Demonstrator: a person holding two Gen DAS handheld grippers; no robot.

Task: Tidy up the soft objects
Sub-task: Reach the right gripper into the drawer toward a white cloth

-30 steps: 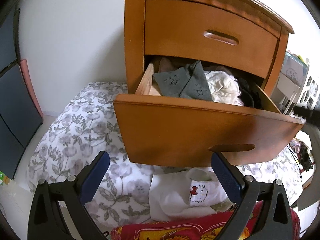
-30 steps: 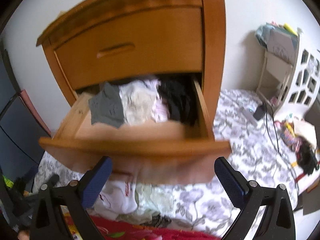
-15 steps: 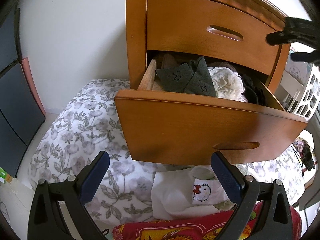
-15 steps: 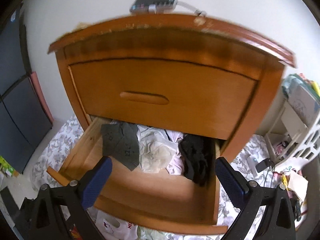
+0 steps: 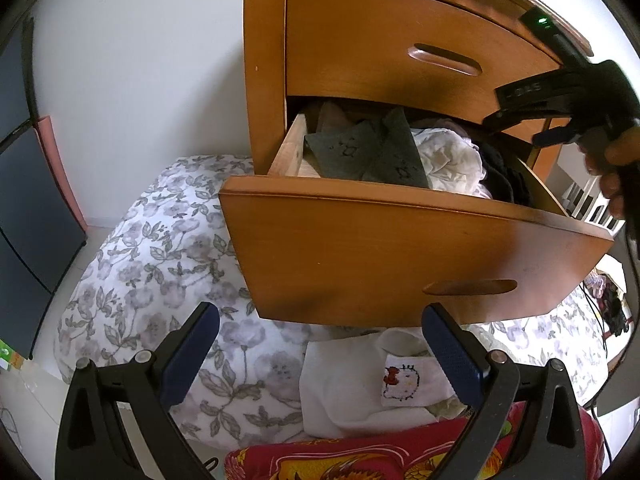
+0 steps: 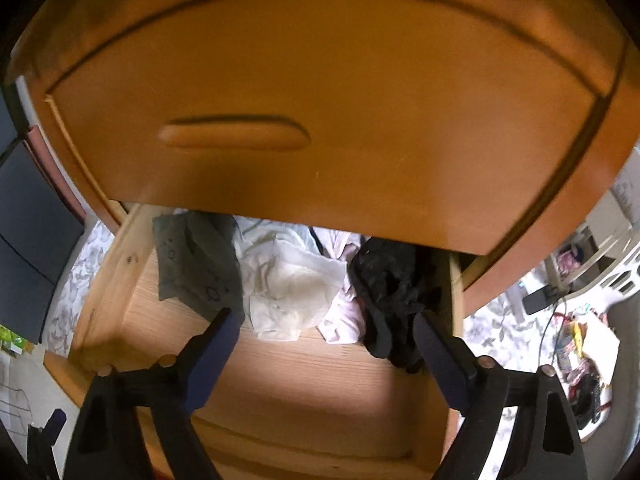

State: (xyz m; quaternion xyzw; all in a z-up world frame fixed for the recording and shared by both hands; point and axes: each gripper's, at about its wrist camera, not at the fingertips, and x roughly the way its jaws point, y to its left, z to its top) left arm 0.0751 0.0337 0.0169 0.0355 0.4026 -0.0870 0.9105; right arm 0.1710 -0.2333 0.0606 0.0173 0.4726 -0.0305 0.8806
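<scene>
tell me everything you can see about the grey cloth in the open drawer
The grey cloth is a soft, dark grey fabric piece with small printed outline motifs, loosely folded into rumpled peaks. It lies at the left rear of the open wooden drawer, partly on the bare drawer floor, its right edge against the crumpled white cloth. Nothing grips it.

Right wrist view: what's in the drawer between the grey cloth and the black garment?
A crumpled white cloth and a pale pink piece lie between the grey cloth and the black garment, seen in the right wrist view.
</scene>
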